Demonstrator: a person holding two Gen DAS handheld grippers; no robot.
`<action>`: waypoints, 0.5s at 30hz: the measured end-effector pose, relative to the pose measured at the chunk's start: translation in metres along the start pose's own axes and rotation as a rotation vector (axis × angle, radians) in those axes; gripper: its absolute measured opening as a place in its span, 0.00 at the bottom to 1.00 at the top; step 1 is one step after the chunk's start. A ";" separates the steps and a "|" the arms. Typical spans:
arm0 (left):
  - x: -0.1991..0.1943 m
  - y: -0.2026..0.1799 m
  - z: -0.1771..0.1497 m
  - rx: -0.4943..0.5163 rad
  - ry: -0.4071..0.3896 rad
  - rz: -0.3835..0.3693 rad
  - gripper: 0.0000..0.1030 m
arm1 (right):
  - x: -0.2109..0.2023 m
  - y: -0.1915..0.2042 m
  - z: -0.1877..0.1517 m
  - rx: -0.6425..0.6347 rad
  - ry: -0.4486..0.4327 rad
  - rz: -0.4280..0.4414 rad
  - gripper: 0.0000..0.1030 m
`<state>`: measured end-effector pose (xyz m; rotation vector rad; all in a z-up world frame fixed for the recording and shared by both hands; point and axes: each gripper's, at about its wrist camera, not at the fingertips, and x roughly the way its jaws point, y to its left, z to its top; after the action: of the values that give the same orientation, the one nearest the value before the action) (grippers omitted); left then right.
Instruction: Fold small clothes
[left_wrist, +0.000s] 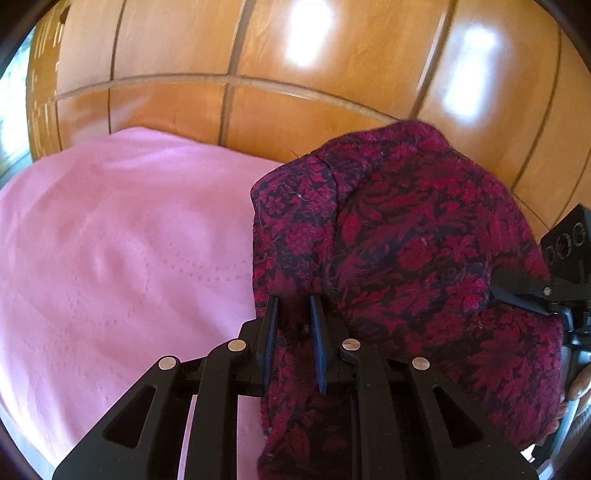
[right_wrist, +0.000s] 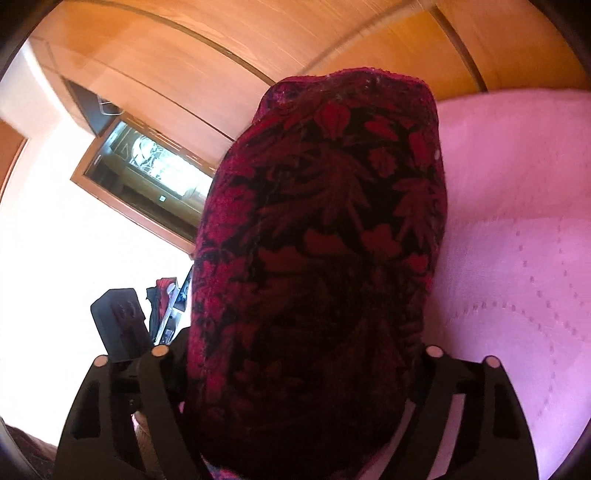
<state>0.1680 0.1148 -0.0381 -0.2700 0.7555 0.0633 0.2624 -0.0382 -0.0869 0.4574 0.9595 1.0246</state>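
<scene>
The left gripper (left_wrist: 294, 306) is clamped on the red floral garment (left_wrist: 406, 236) above the pink sheet (left_wrist: 110, 229), while the right gripper's (right_wrist: 295, 369) fingers are hidden, perhaps gripping too.

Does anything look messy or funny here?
A little. The red flowery cloth is bunched up in a lump, not flat, and it drapes over the right tool so its fingers are hidden. The left tool pinches one edge. The pink sheet looks smooth.
</scene>
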 end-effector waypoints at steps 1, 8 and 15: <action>-0.001 -0.005 0.000 -0.004 0.001 -0.017 0.14 | -0.005 0.002 -0.002 -0.009 -0.006 -0.005 0.74; 0.008 -0.096 0.011 0.081 0.026 -0.207 0.14 | -0.104 0.002 -0.021 -0.044 -0.175 -0.086 0.72; 0.040 -0.259 0.008 0.315 0.116 -0.414 0.14 | -0.236 -0.049 -0.067 0.073 -0.416 -0.264 0.72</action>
<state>0.2418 -0.1339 -0.0031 -0.1255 0.7991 -0.4636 0.1883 -0.2737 -0.0506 0.5624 0.6631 0.6241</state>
